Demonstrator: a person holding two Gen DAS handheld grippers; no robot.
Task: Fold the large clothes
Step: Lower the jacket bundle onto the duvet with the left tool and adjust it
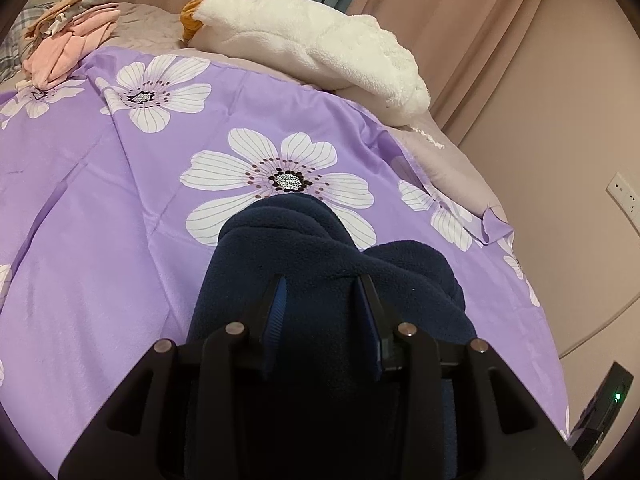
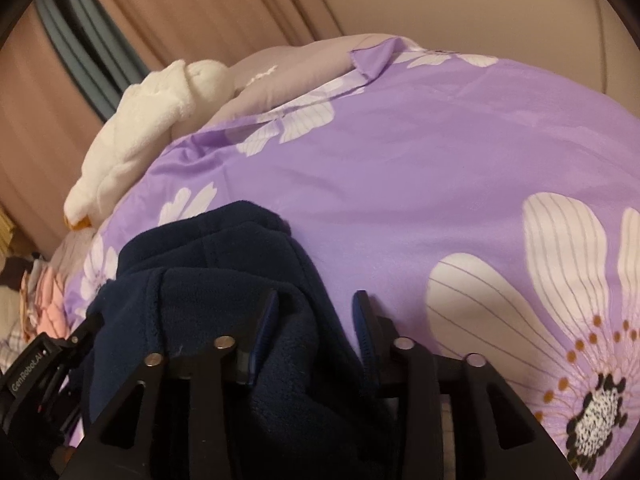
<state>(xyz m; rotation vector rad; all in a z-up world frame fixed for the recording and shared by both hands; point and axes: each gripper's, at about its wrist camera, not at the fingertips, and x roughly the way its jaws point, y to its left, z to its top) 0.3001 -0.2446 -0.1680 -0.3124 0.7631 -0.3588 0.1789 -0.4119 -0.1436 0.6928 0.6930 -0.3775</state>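
"GenRobot.AI" reads on your left gripper's (image 2: 38, 364) body, seen only from your right wrist. A navy fleece garment (image 1: 320, 264) lies bunched on a purple bedspread (image 1: 120, 200) with white flowers. Your left gripper (image 1: 324, 284) clamps a fold; your right gripper (image 2: 316, 300) stands parted — fleece brushing one finger (image 2: 266, 320). Left view alone shows a wall socket (image 1: 623, 194) and pink clothes (image 1: 68, 48).

Navy fleece garment (image 1: 320, 248) — purple sheet (image 1: 120, 200), white flowers
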